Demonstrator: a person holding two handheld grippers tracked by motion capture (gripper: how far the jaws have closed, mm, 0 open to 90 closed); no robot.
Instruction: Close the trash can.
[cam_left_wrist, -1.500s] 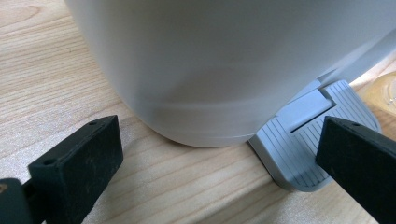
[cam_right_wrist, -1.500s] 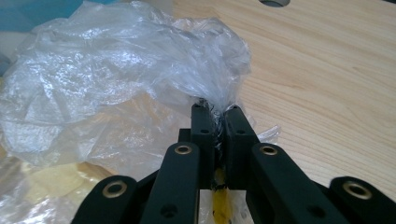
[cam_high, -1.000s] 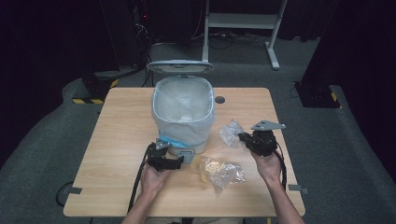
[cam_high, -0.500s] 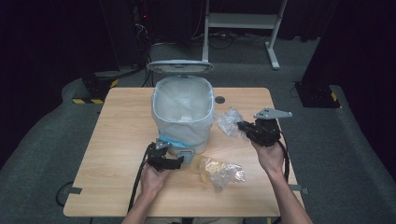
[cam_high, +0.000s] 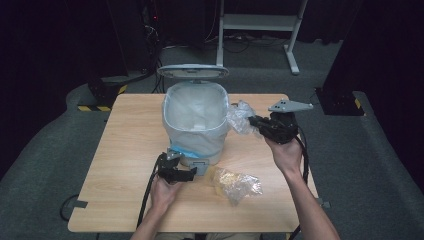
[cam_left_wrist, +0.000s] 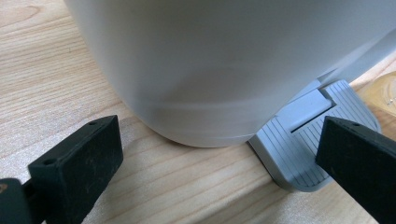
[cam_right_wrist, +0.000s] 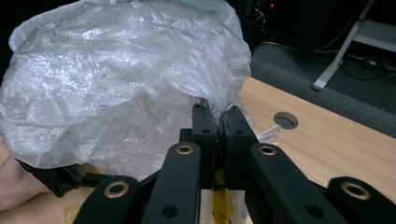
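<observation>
Holding crumpled plastic (cam_high: 241, 116) beside lined bin (cam_high: 196, 125)

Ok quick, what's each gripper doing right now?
Left gripper: open, jaws apart by the bin and its pedal, holding nothing.
Right gripper: shut on the clear plastic bag, lifted beside the bin.

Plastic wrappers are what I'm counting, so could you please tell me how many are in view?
2. One clear crumpled wrapper is pinched in the right gripper beside the bin; a yellowish wrapper lies on the table in front of it. More may be hidden inside.
</observation>
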